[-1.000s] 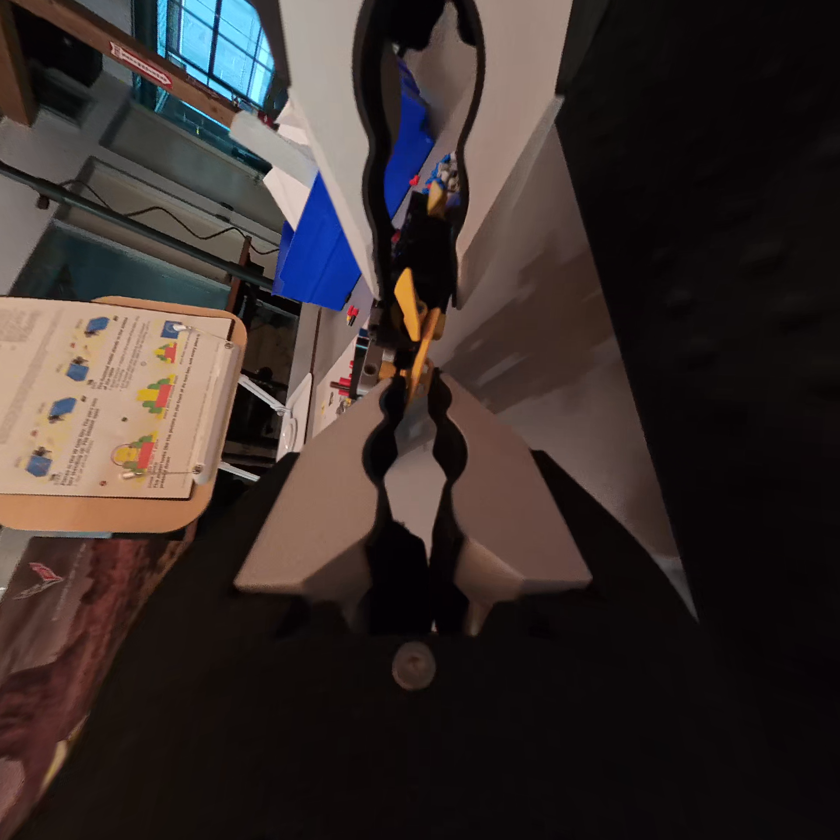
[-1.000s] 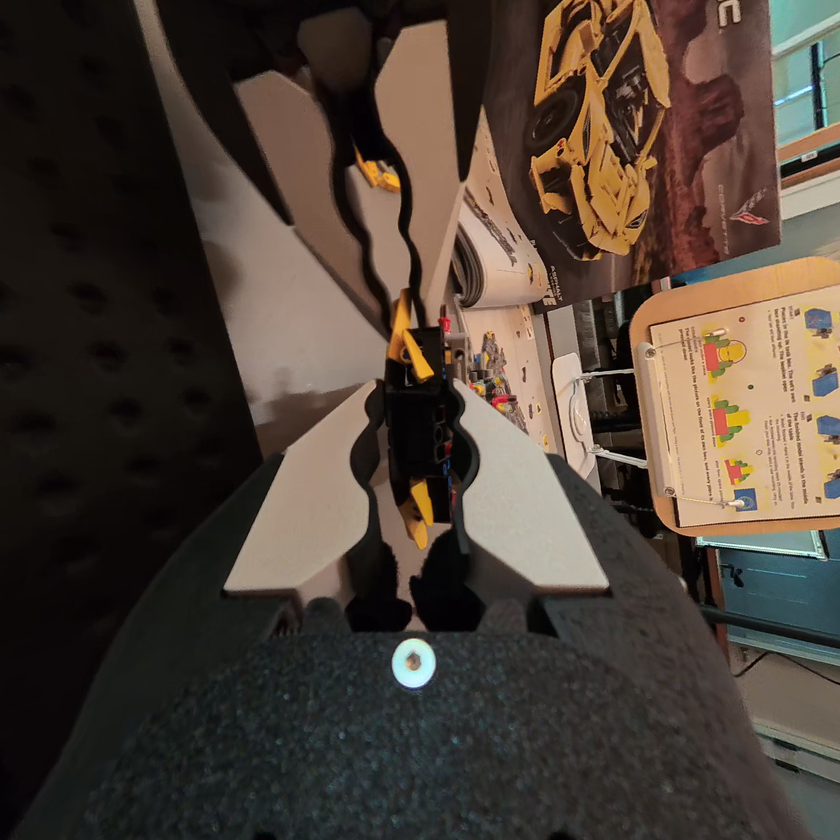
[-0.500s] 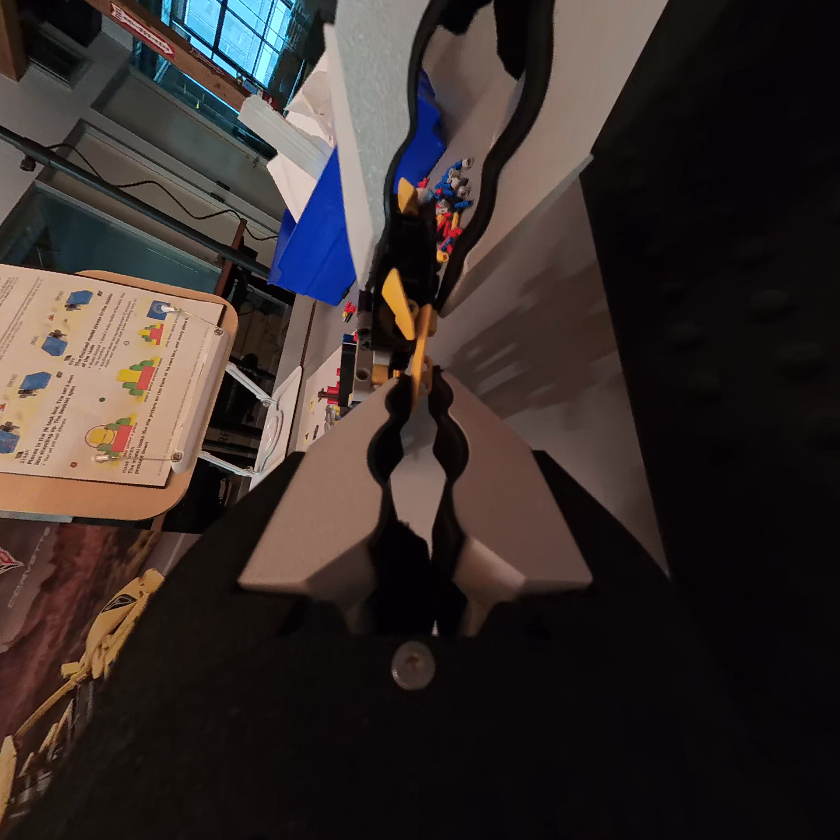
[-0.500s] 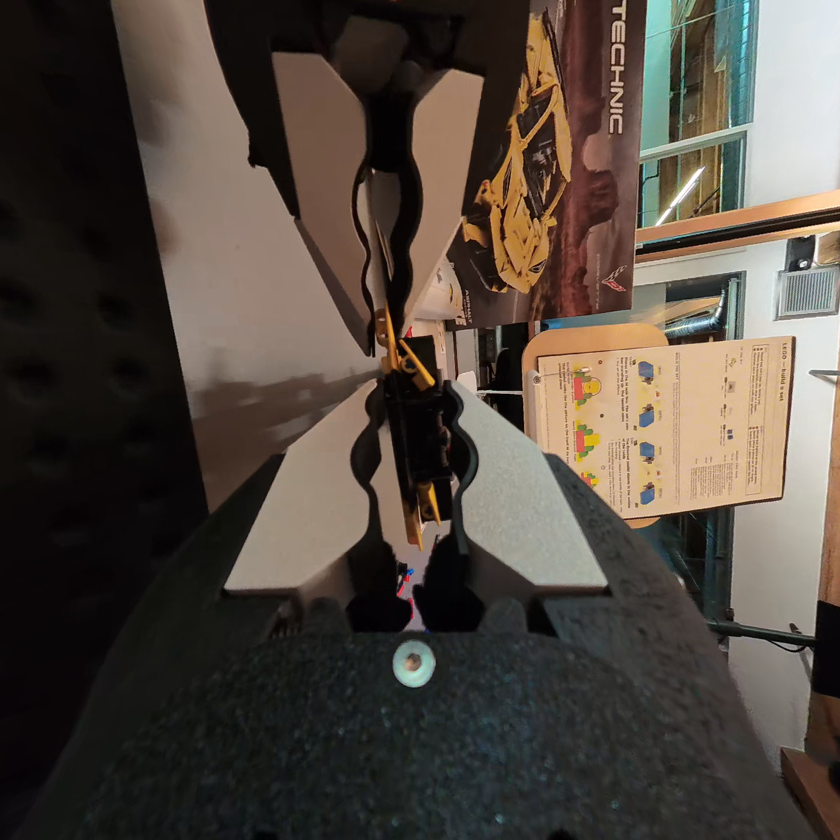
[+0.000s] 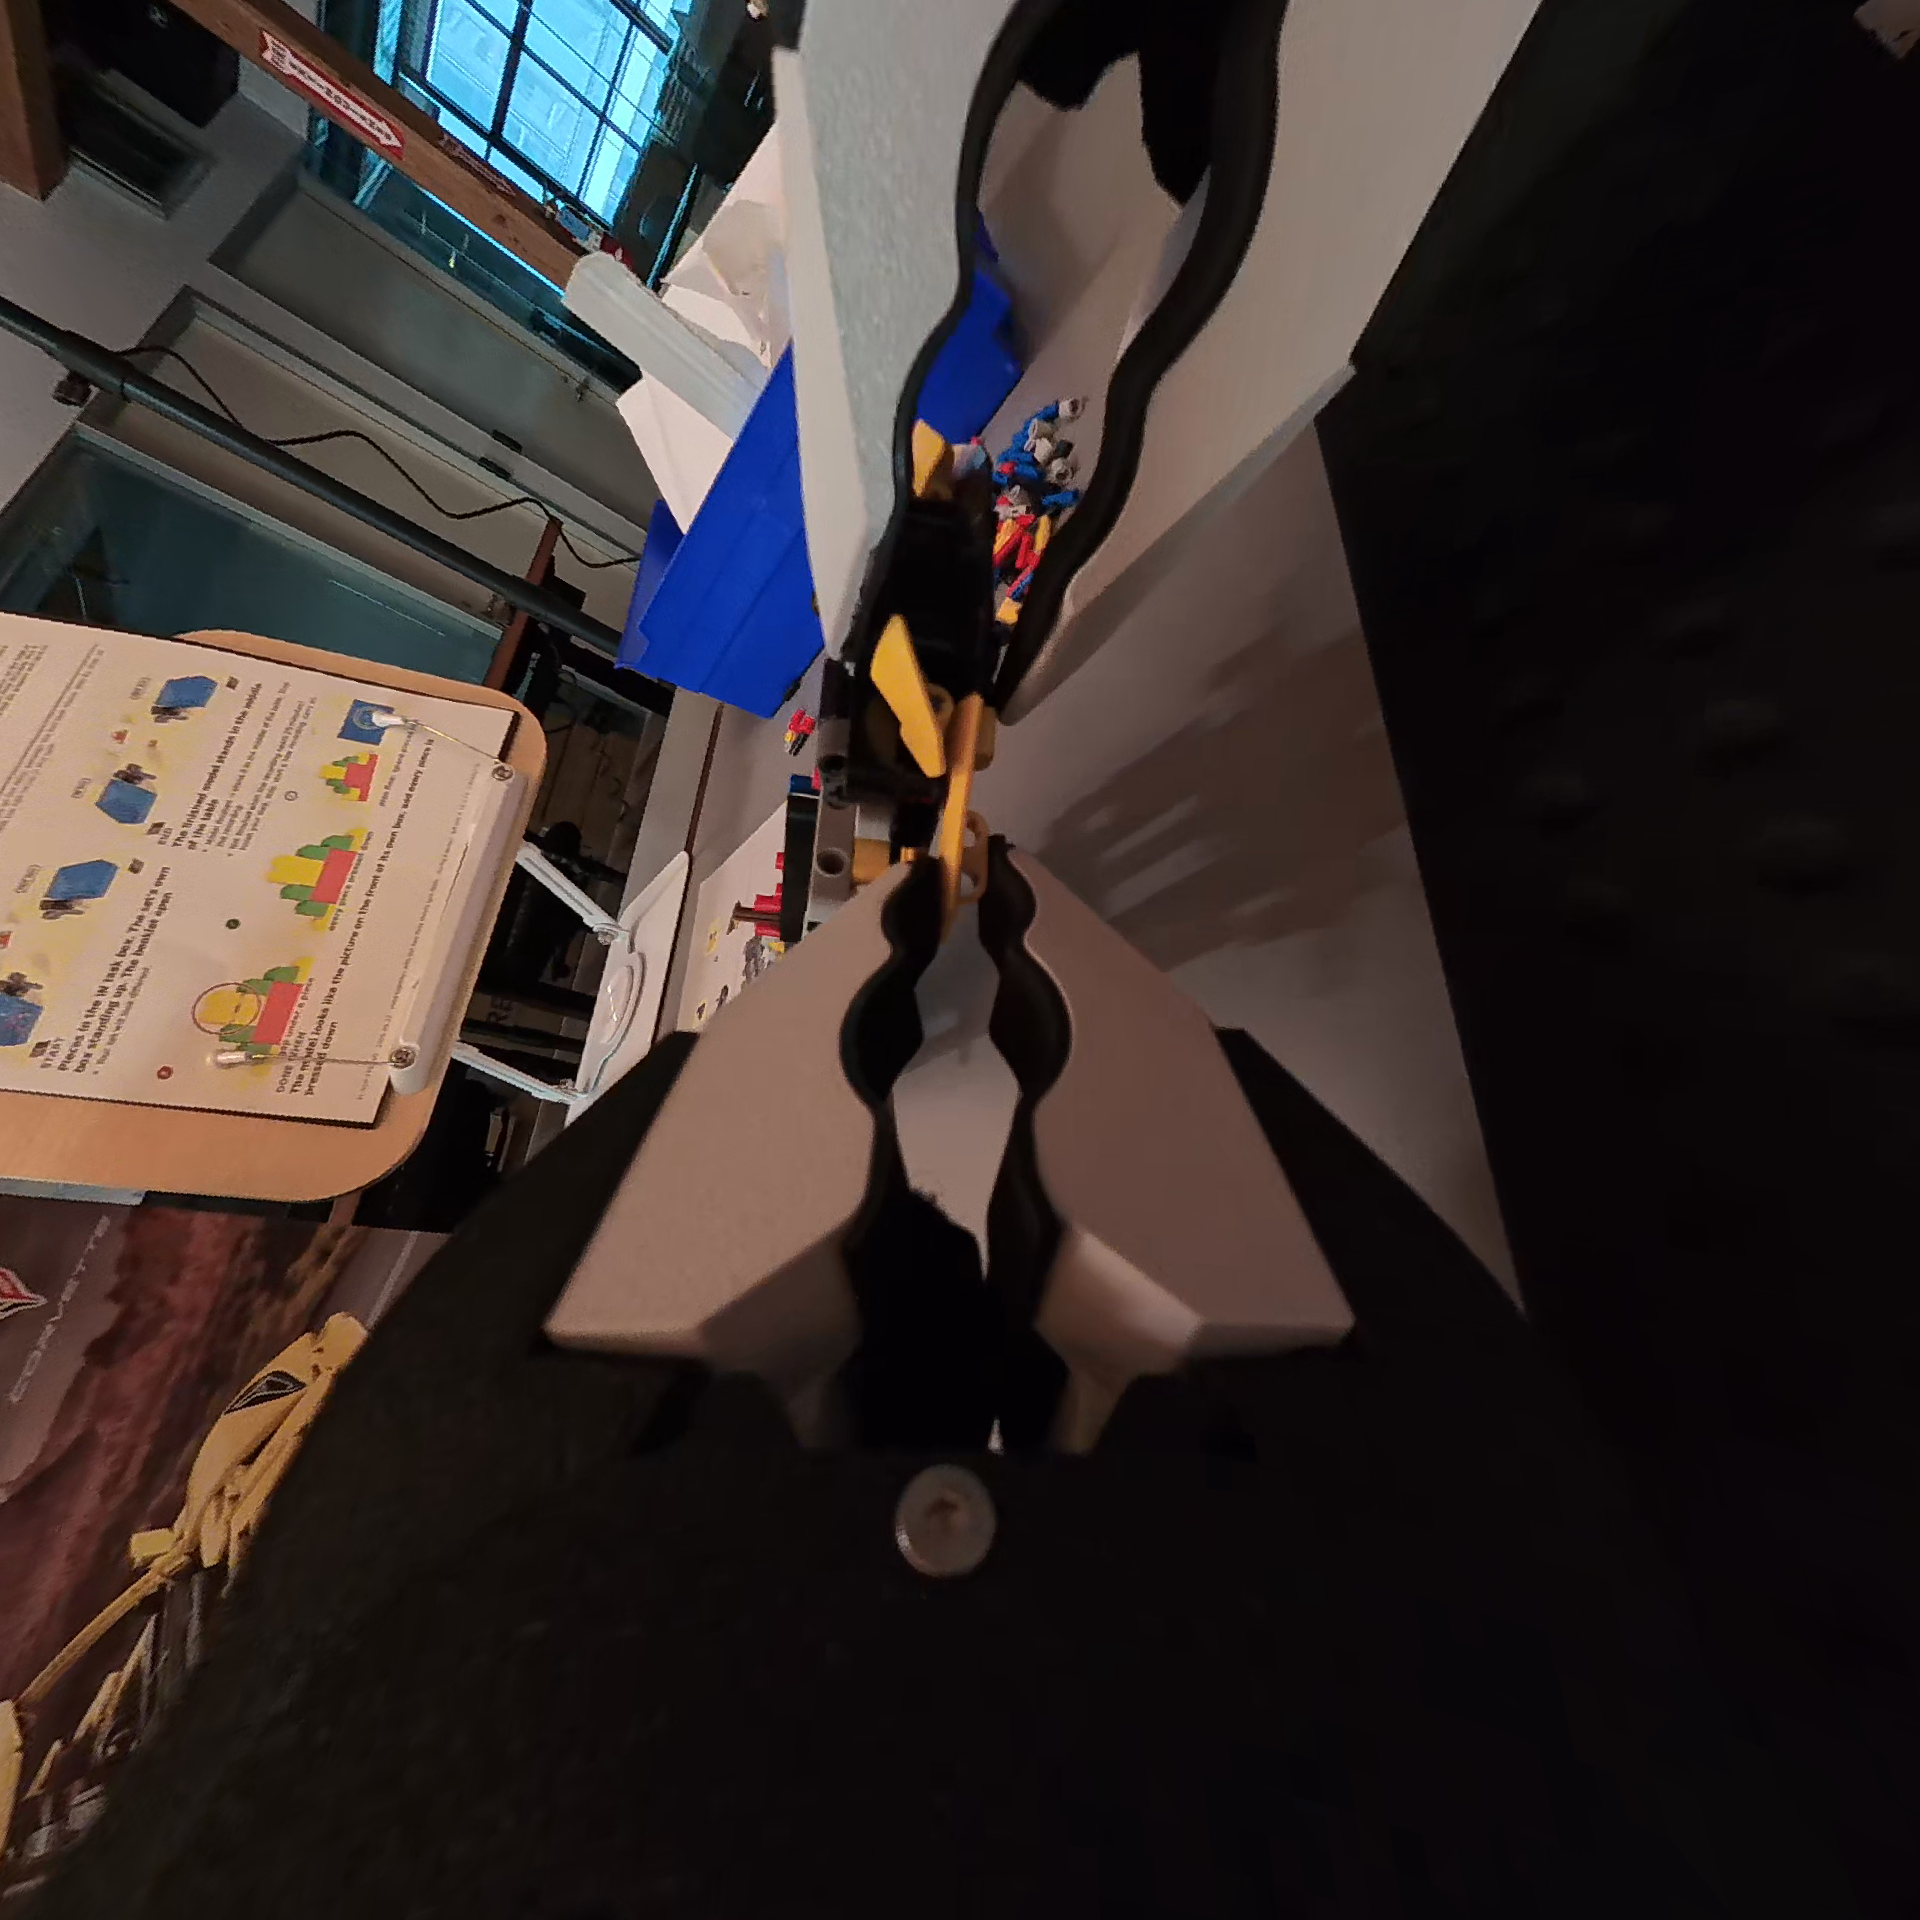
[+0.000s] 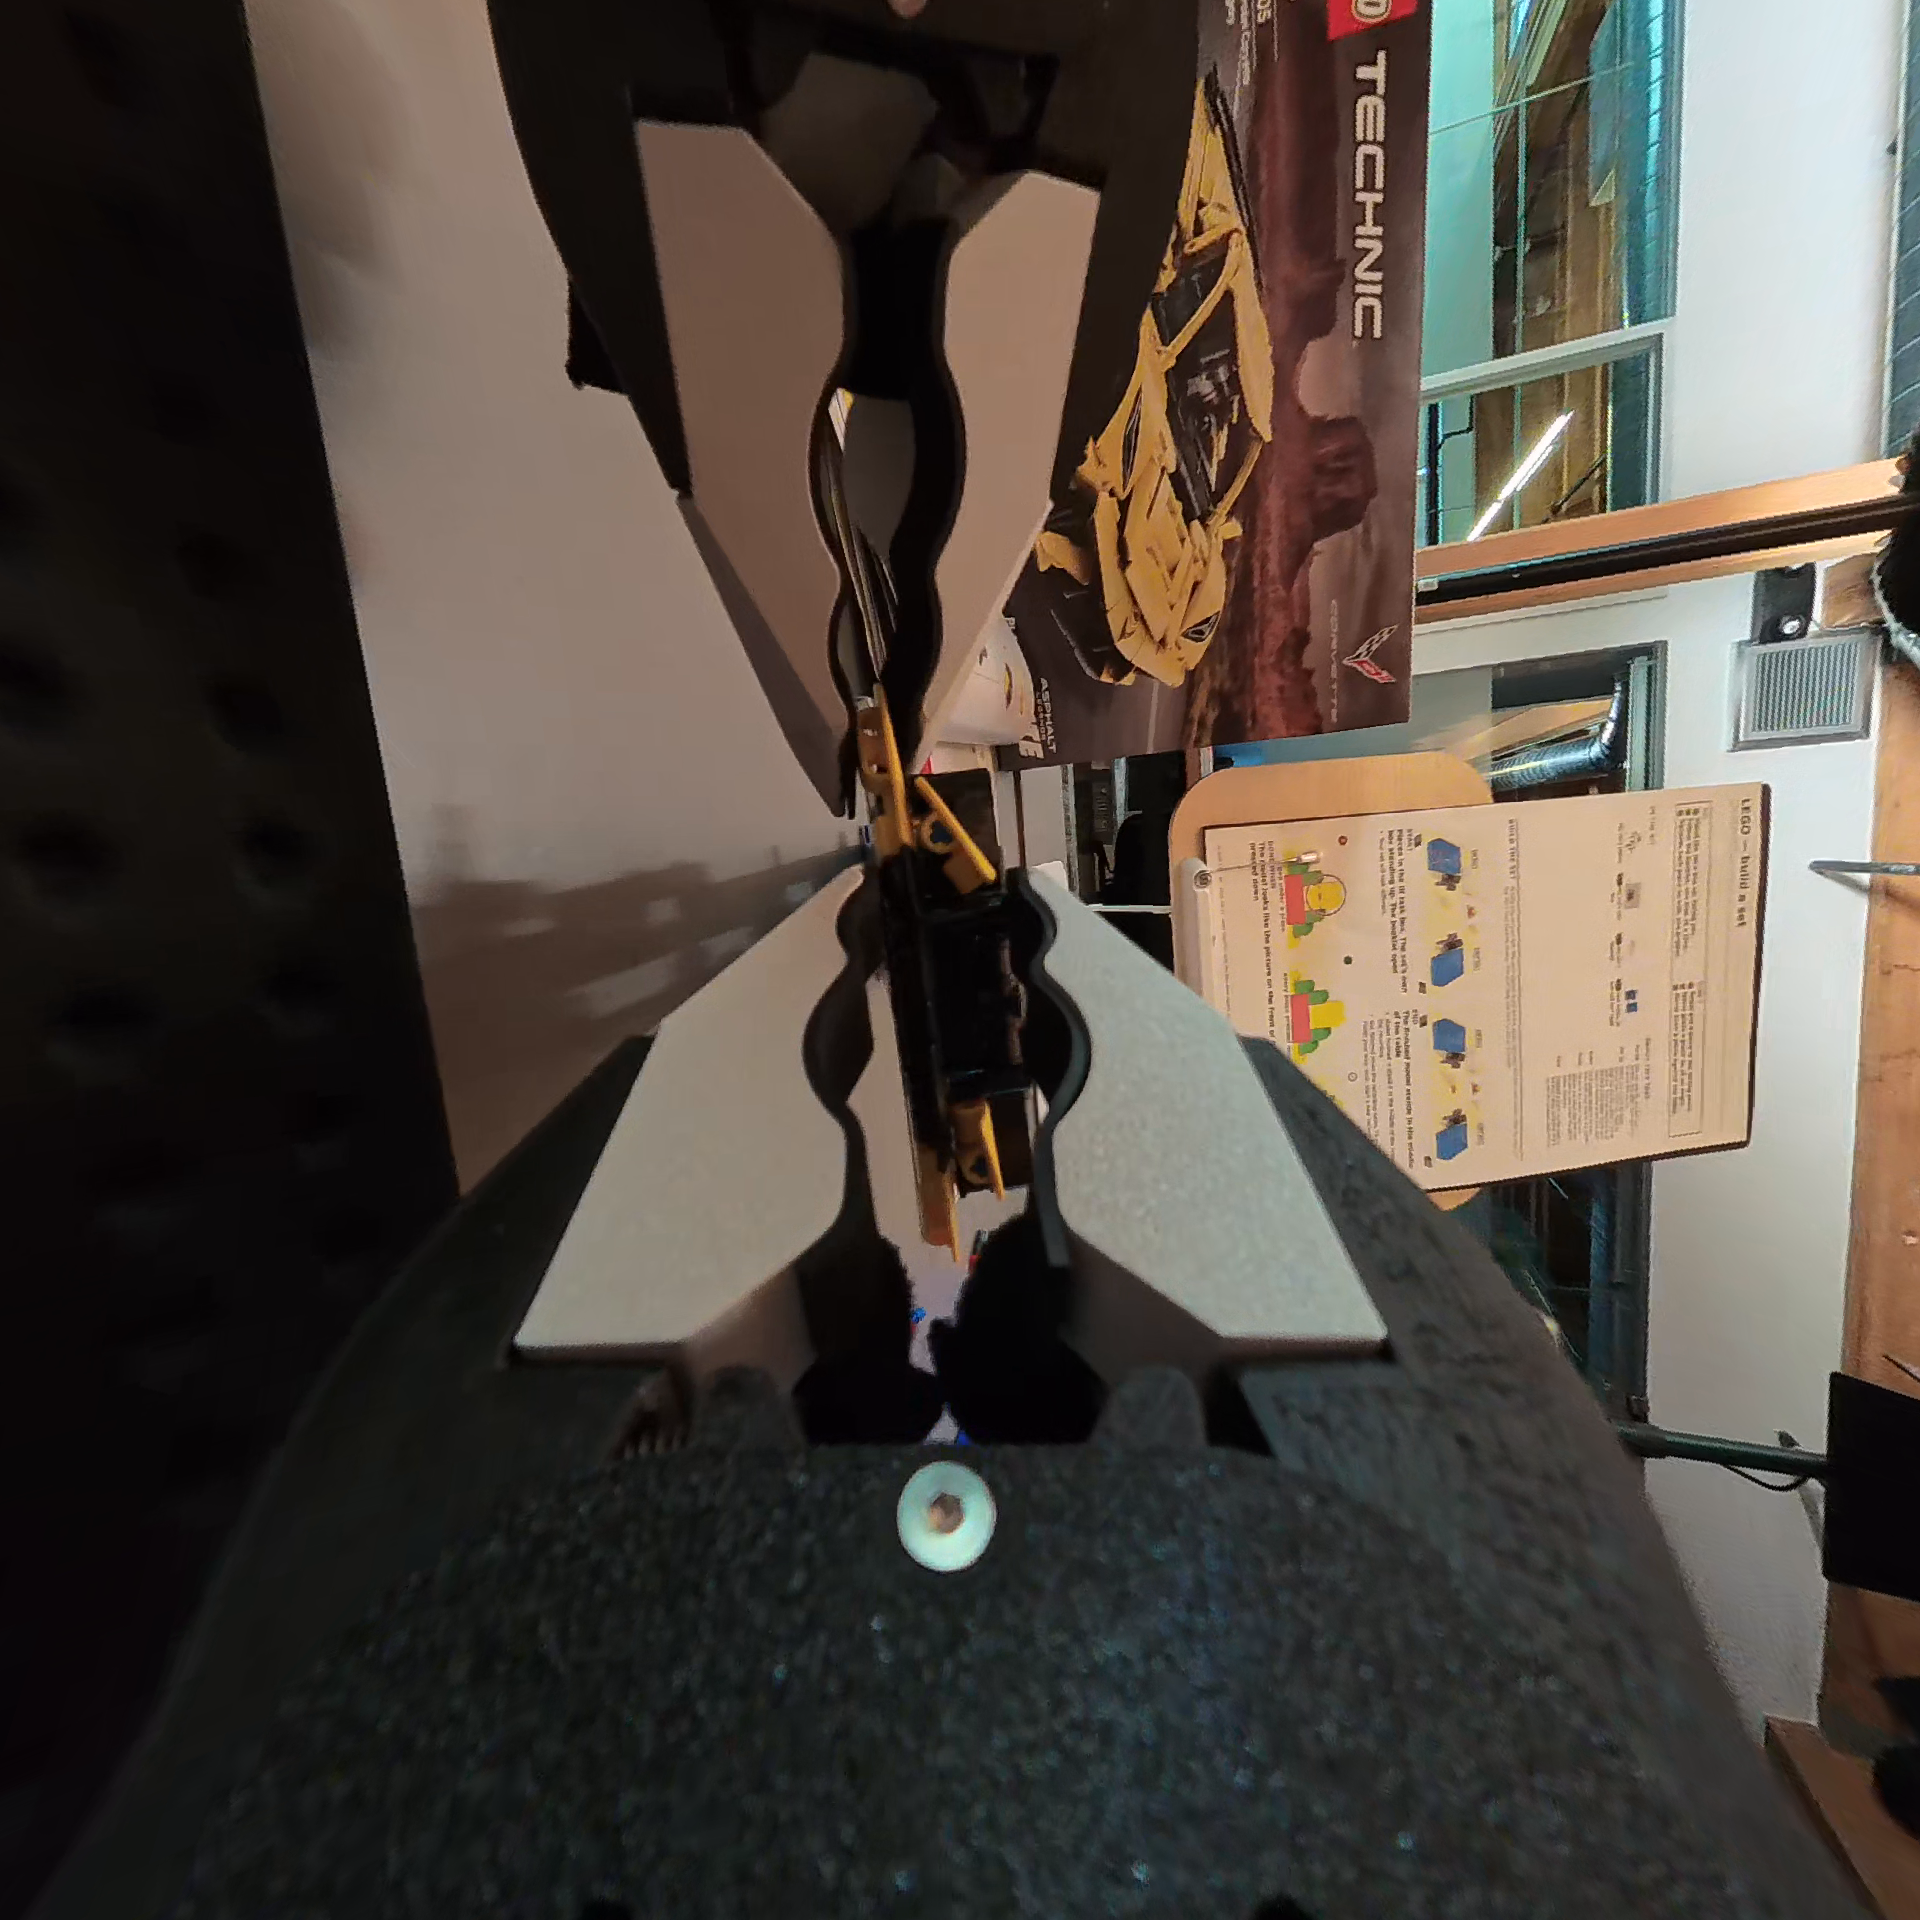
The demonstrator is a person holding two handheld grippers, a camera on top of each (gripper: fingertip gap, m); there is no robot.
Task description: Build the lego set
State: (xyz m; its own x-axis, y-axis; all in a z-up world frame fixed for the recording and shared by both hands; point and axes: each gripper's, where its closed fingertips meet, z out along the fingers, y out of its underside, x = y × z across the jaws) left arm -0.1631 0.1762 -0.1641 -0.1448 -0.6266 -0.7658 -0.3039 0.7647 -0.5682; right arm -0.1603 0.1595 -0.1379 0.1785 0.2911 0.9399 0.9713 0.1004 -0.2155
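Your right gripper (image 6: pixel 940 914) pinches the black block (image 6: pixel 961 997) steady so your left gripper (image 5: pixel 951 868), pinching the thin yellow piece (image 5: pixel 961 800), can push it on.

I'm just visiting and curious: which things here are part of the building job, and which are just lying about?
In the job:
- black-and-yellow assembly, in right gripper
- yellow piece, in left gripper
- loose pieces

Lying about:
- set's box
- instruction board
- blue bin
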